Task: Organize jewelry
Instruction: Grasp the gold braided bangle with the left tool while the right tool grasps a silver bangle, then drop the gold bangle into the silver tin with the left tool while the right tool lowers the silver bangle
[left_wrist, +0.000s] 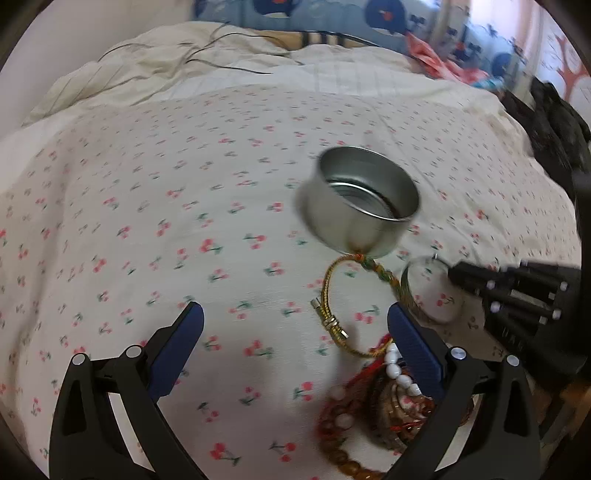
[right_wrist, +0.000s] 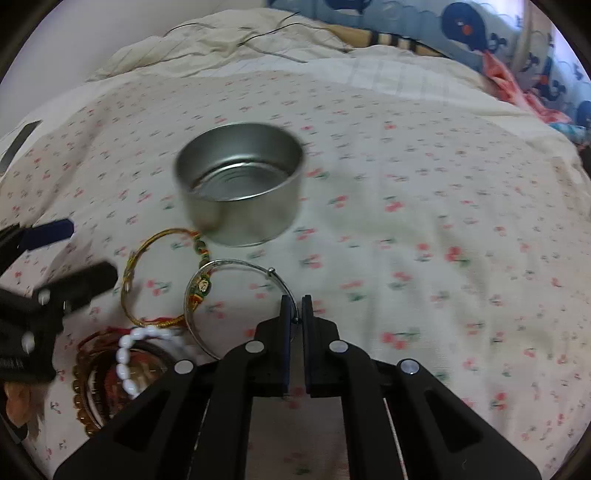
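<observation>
An empty round silver tin (right_wrist: 242, 192) (left_wrist: 364, 201) stands on the cherry-print bedsheet (left_wrist: 147, 221). In front of it lie a gold bangle (right_wrist: 127, 280) (left_wrist: 327, 291) and a thin silver bangle (right_wrist: 229, 264) (left_wrist: 430, 257). My right gripper (right_wrist: 295, 301) is shut on the near right rim of the silver bangle; in the left wrist view it (left_wrist: 458, 273) reaches in from the right. A white bead bracelet (right_wrist: 125, 354) (left_wrist: 395, 363) and brown bead bracelets (right_wrist: 85, 387) (left_wrist: 369, 417) are piled nearer me. My left gripper (left_wrist: 295, 308) is open above the sheet left of the pile, with nothing between its fingers.
A rumpled cream quilt (left_wrist: 166, 62) with thin dark cables (left_wrist: 229, 66) across it lies at the back. A blue patterned pillow (right_wrist: 472, 26) and pink cloth (left_wrist: 436, 55) are at the far right. A dark bundle (left_wrist: 554, 133) sits at the bed's right edge.
</observation>
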